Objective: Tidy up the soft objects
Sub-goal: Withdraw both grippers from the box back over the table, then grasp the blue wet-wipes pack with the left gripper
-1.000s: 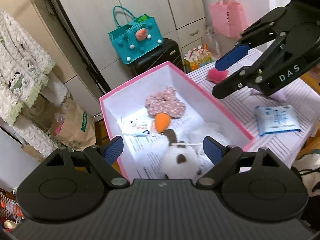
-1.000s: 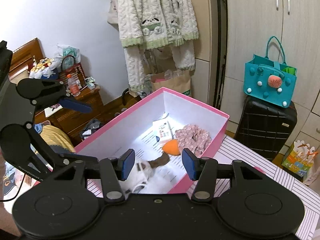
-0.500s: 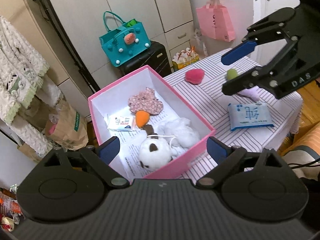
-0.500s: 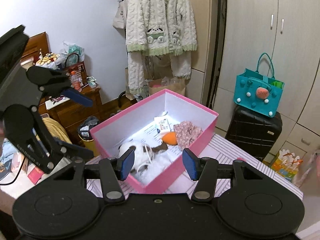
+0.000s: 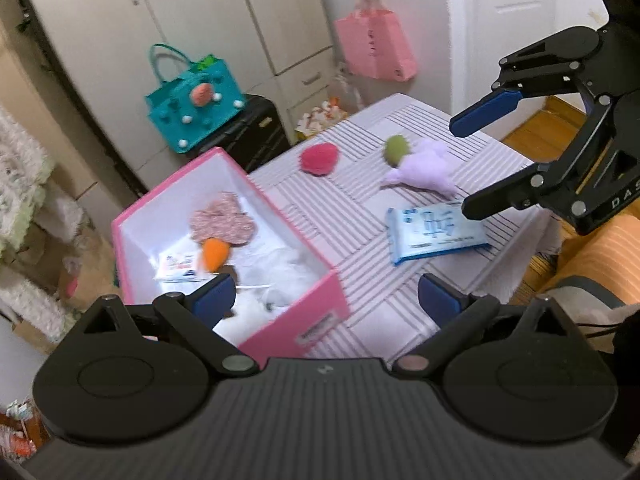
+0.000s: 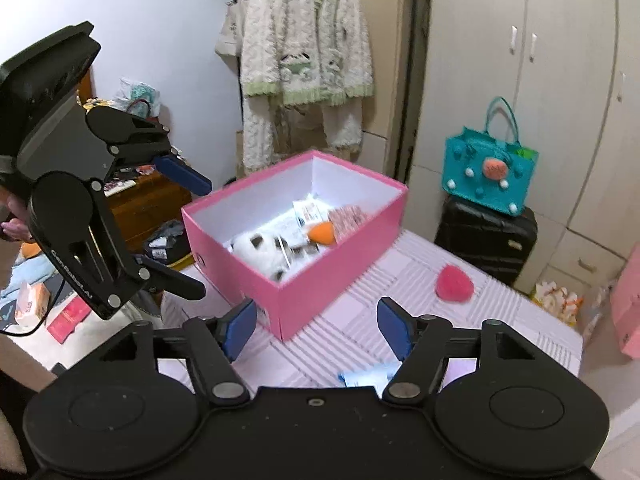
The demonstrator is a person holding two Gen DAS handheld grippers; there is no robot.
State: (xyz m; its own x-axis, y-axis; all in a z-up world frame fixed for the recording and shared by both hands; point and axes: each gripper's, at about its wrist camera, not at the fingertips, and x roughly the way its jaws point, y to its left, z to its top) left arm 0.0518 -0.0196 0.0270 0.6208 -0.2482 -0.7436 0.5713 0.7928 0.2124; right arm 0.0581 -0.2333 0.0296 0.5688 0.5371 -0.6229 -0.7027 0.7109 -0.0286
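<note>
A pink box (image 5: 320, 312) (image 6: 304, 280) stands on the striped table (image 5: 360, 216). It holds a white plush with dark spots (image 6: 260, 250), an orange soft piece (image 5: 215, 254), a floral scrunchie (image 5: 222, 220) and a small packet. On the table lie a red pom (image 5: 319, 159) (image 6: 454, 283), a green ball (image 5: 395, 151), a lilac plush (image 5: 426, 172) and a blue tissue pack (image 5: 434, 234). My left gripper (image 5: 324, 298) is open and empty above the box's near corner. My right gripper (image 6: 316, 326) is open and empty above the table, beside the box.
A teal bag (image 6: 490, 176) sits on a black suitcase (image 6: 484, 242) by the cupboards. A pink bag (image 5: 374, 50) hangs by the door. A fluffy cardigan (image 6: 306, 56) hangs behind the box. The table's edge drops off at the right.
Both grippers have pulled back and up from the box, so more of the table and its loose soft objects shows. Both stay open and empty.
</note>
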